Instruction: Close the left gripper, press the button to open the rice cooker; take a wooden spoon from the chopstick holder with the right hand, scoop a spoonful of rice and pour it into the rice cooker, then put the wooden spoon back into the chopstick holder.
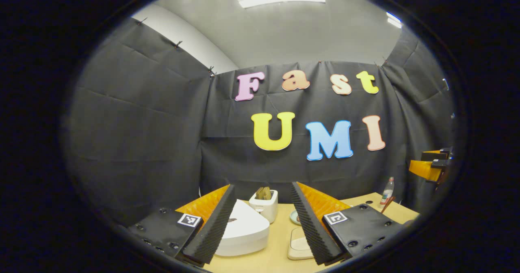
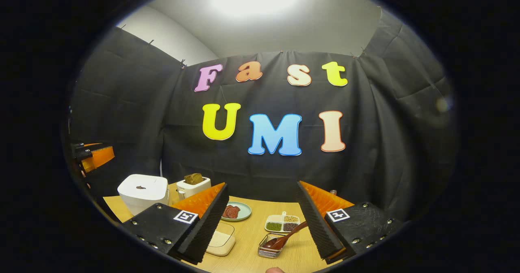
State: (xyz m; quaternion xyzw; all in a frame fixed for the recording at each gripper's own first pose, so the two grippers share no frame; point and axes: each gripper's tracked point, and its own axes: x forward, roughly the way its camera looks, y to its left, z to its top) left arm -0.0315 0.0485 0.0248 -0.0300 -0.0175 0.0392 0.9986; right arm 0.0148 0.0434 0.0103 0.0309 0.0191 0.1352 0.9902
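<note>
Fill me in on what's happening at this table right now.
A person holds two grippers above a wooden table, and nothing is grasped yet. The left gripper hovers with open jaws over the white rice cooker, whose lid is still down. The right gripper is open too, facing the wooden spoon resting in its holder.

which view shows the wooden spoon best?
Right gripper view: the wooden spoon lies in full sight, bowl in a small wire holder on the table, handle slanting up-right. In the left gripper view only a thin brown handle near a bottle may be it; can't confirm.
</note>
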